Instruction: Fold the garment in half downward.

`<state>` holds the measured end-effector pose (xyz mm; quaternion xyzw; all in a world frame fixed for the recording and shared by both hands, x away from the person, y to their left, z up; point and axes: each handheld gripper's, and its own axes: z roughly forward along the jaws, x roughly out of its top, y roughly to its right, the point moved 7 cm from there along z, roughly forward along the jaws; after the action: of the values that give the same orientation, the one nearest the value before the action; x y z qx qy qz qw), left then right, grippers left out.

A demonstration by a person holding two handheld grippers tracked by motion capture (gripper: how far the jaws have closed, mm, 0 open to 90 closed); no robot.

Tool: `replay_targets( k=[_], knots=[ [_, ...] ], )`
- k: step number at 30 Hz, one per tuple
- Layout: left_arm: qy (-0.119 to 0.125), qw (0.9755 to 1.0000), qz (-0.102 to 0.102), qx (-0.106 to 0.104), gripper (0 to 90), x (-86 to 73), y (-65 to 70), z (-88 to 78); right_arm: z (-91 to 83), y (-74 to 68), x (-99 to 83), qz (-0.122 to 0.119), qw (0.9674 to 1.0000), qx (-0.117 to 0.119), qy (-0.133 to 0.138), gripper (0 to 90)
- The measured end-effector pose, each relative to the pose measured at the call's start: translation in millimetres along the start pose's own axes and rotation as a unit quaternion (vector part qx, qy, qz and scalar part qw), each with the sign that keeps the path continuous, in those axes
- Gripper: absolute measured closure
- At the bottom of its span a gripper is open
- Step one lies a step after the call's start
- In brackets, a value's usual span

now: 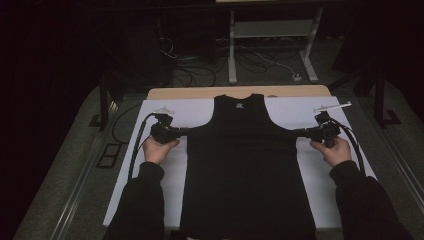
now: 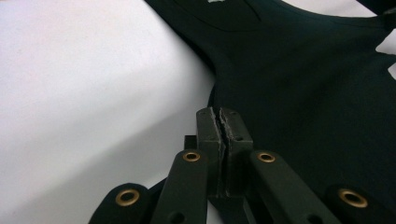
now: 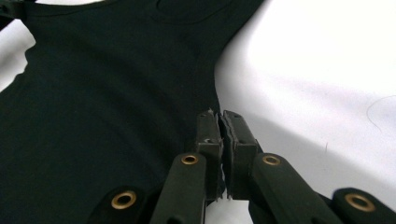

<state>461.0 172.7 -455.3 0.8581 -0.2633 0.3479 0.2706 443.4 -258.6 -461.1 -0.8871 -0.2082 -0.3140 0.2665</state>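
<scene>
At the left underarm of the black tank top (image 1: pixel 247 165), the left gripper (image 1: pixel 186 131) has its jaws pinched fully together, and in the left gripper view (image 2: pixel 223 122) the two pads meet with no gap right at the edge of the fabric where the armhole curves in. Looks like it's clamped on that side seam, though the cloth between the pads is too dark to really make out. Same deal on the other side: the right gripper (image 1: pixel 296 132) is closed tight too, and in the right gripper view (image 3: pixel 219 125) its pads sit pressed together at the shirt's opposite underarm edge, dark fabric on one side and white surface on the other. So both are mirrored, each pointing inward at the shirt from its own side, with a hand wrapped around each one, left hand (image 1: pixel 159 149) and right hand (image 1: pixel 334 150), dark sleeves coming in from the bottom. The tank top itself lies flat, face up, neck pointing away from the person and hem toward them, centred on a white sheet (image 1: pixel 150 165) that covers most of the wooden table (image 1: pixel 190 92). Cables trail off each gripper toward the table's sides. Beyond the table there's a dim floor with wires and a metal stand (image 1: pixel 272 35).
</scene>
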Motion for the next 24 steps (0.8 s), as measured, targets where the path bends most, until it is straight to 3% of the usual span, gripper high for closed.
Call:
replay_targets(
  k=[5,16,24],
  knots=[
    [0.000,0.9999,-0.015,-0.004,86.9,-2.4,-2.4,-3.7,-5.5,0.6,-0.4,0.006,1.0000,-0.001,0.007,85.0],
    [0.013,0.9995,-0.028,-0.004,86.9,-4.6,-7.3,-14.6,-12.4,2.6,-1.8,0.003,0.9997,-0.019,0.013,85.0],
    [0.020,0.9993,-0.028,-0.012,86.9,-4.3,1.5,-22.7,-20.1,-2.9,-3.0,0.001,0.9996,-0.016,0.021,85.0]
  ],
)
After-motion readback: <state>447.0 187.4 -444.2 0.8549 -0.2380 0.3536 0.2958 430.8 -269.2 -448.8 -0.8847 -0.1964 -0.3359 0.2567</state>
